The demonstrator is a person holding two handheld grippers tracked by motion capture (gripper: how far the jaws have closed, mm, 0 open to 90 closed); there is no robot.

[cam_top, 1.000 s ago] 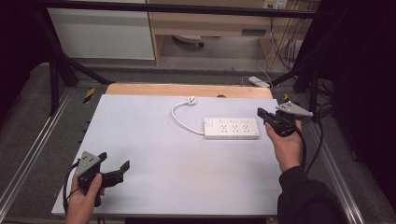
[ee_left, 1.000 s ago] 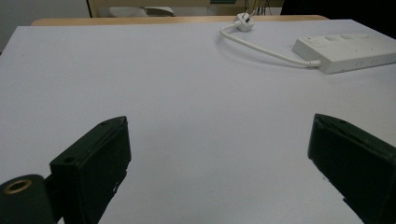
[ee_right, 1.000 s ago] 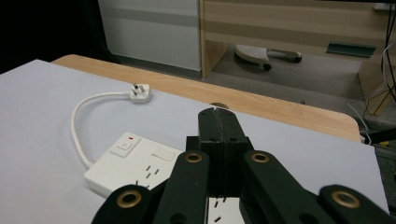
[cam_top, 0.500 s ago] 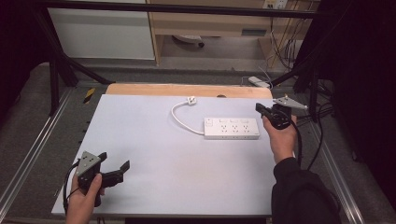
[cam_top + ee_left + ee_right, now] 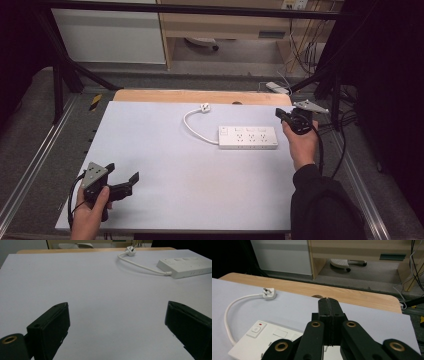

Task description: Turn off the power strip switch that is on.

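A white power strip [image 5: 248,137] lies on the white table top [image 5: 190,170], right of centre; its short white cable [image 5: 192,125] curls to a white plug [image 5: 204,107] near the back. The strip [image 5: 269,340] and plug [image 5: 269,293] also appear in the right gripper view, the strip [image 5: 185,266] and plug [image 5: 130,251] far off in the left gripper view. My right gripper [image 5: 280,114] hovers just past the strip's right end, jaws pressed together with nothing between them [image 5: 329,305]. My left gripper [image 5: 131,179] rests near the front left corner, jaws wide apart [image 5: 117,322] over bare table.
A wooden strip [image 5: 200,96] borders the table's back edge. Beyond it stand a white cabinet [image 5: 107,35] and a wooden shelf unit [image 5: 240,25]. Cables [image 5: 305,55] and a small white box [image 5: 277,88] lie on the floor at back right. Metal rails run along both sides.
The right hand has carried its shut gripper a little toward the back, beyond the strip's right end. The left gripper has stayed where it was.
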